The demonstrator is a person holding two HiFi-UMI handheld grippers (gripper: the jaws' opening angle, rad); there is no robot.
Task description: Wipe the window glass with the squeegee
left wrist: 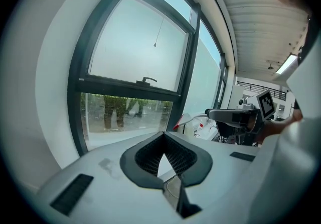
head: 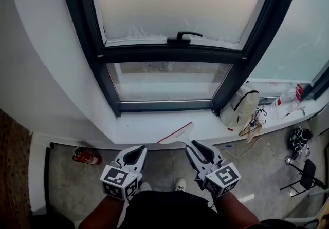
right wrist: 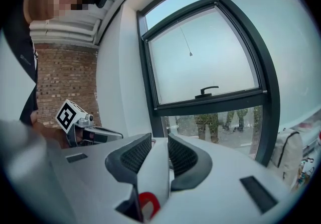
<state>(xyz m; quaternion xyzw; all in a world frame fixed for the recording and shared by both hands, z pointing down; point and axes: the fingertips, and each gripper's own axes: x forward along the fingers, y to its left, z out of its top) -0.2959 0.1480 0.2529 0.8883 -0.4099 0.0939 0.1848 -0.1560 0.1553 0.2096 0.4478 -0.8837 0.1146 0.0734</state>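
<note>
The squeegee (head: 177, 133) is white with a red edge, and its blade hangs just over the white window sill (head: 139, 129). My right gripper (head: 193, 144) is shut on its handle, which shows as a white bar (right wrist: 154, 173) between the ribbed pads. My left gripper (head: 139, 148) is beside it on the left, shut, with nothing in it; its pads (left wrist: 150, 153) meet at the tips. The window glass (head: 175, 2) in its dark frame rises ahead, frosted above and clear in the lower pane (head: 167, 80). A black handle (head: 184, 35) sits on the middle rail.
On the sill at the right are a white bag (head: 240, 107), a wooden hanger (head: 252, 128) and a crumpled plastic bag (head: 288, 100). A red fire extinguisher (head: 86, 157) lies on the floor at the left. A black chair (head: 304, 172) stands at the far right.
</note>
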